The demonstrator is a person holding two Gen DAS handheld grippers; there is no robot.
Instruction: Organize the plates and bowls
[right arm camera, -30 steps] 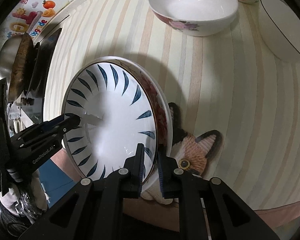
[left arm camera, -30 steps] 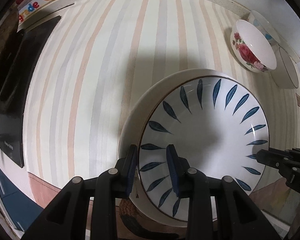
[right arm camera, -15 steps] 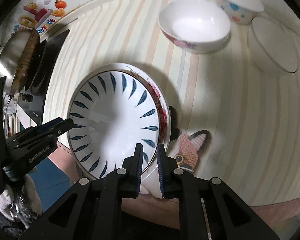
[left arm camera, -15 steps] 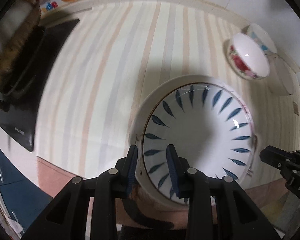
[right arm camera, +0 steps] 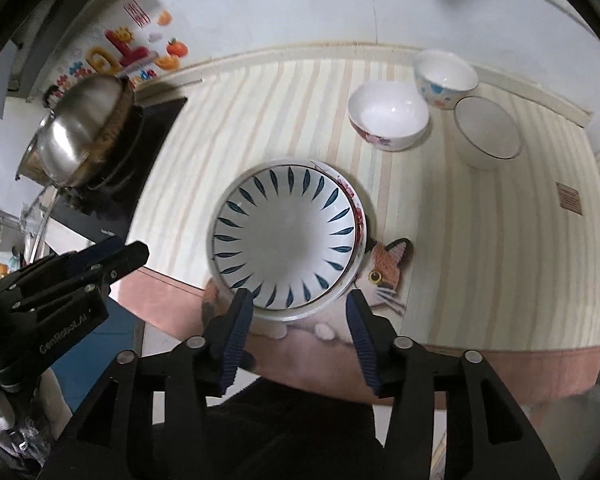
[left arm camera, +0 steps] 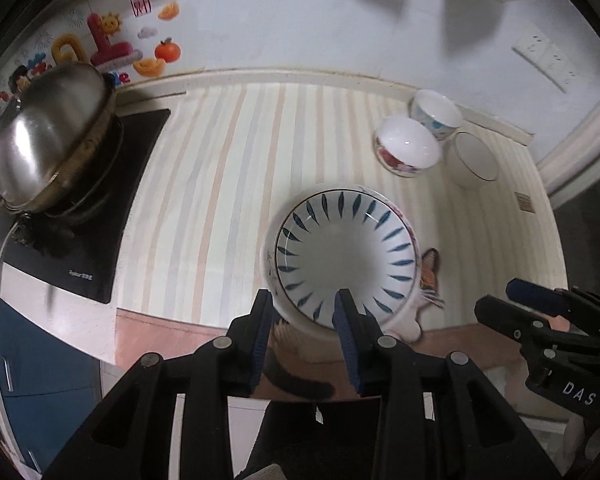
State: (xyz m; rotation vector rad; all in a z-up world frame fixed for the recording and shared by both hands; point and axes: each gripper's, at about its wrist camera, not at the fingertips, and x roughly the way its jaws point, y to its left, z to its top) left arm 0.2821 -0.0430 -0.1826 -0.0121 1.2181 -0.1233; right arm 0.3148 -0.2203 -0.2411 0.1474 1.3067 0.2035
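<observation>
A white plate with blue leaf marks [left arm camera: 346, 254] [right arm camera: 286, 236] lies stacked on a larger plate with a red flower rim [right arm camera: 358, 206] on the striped mat. My left gripper [left arm camera: 302, 330] is open, raised above the plates' near edge. My right gripper [right arm camera: 300, 320] is open wide, also above the near edge. A red-flowered bowl [left arm camera: 406, 146] [right arm camera: 388, 114], a blue-spotted bowl [left arm camera: 436, 114] [right arm camera: 446, 76] and a dark-rimmed white bowl [left arm camera: 474, 158] [right arm camera: 488, 130] stand together at the back right.
A steel pan [left arm camera: 48, 136] [right arm camera: 80, 128] sits on a black cooktop [left arm camera: 96, 240] at the left. The striped mat [left arm camera: 220, 184] has a cat picture [right arm camera: 384, 276] by the plates. The counter's front edge and a blue cabinet [left arm camera: 28, 360] lie below.
Both grippers have let go of the plate stack, opened and pulled back and up. The stacked plates now rest on the mat.
</observation>
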